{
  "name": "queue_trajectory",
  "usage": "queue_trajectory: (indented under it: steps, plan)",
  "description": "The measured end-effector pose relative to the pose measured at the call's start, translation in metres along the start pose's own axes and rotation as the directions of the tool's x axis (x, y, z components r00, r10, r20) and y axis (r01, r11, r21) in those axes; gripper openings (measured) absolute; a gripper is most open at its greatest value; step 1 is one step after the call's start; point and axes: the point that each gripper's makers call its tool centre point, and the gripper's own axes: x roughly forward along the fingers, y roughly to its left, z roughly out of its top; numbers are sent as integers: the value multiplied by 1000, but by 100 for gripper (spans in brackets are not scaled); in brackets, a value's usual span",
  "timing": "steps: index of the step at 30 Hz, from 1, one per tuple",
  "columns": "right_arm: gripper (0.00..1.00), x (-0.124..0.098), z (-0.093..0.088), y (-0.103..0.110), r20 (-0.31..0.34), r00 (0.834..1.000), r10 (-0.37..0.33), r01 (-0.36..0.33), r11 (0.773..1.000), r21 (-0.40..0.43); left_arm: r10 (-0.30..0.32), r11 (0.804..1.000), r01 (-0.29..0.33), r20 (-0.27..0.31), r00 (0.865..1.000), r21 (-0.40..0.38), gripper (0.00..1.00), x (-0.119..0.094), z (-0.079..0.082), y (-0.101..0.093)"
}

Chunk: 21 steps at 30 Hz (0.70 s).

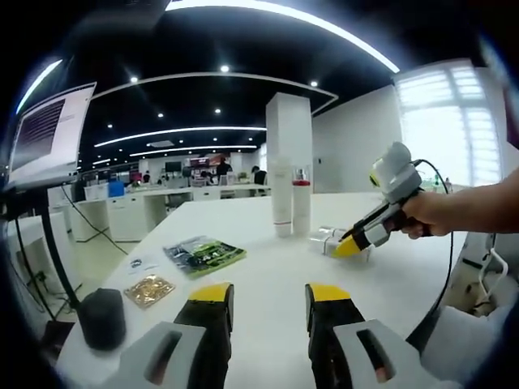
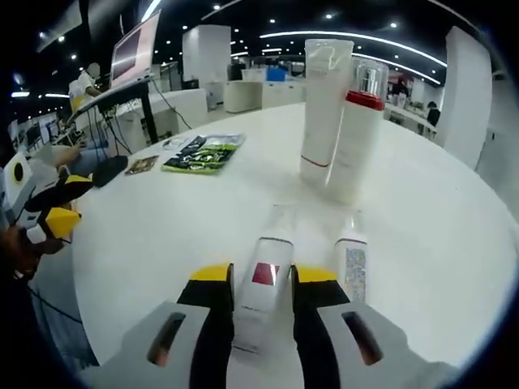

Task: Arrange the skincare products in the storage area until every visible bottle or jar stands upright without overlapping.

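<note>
On a wide white counter, a tall white tube and a red-capped bottle stand upright, touching or nearly so. Two small bottles lie flat nearer the camera. The right hand-held gripper has its jaws around the lying bottle with a red label, seemingly not yet clamped. Lifted carelessly, it could slip or roll into the second lying bottle just beside it. The left hand-held gripper hovers apart, holding nothing.
</note>
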Motion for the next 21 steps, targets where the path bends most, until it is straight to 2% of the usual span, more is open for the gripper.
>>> queue_trajectory:
  steps: [5,10,12,16,21]
  plan:
    - [23,7,-4,5,-24,1000,11,-12,1000,-22,9,1000,-9,2,1000,-7,36,-2,0,3]
    - [21,8,-2,9,-19,1000,19,-20,999,-43,19,1000,-19,-2,1000,-12,36,-4,-2,7]
    - [20,9,-1,15,-14,998,54,-54,999,4,23,1000,-23,0,1000,-15,36,-5,-2,8]
    - [20,8,5,20,10,998,70,-70,998,1,32,999,-32,3,999,-25,35,-7,-1,11]
    - [20,7,20,39,53,992,117,-116,993,-22,38,998,-38,1,999,-44,36,-8,-3,12]
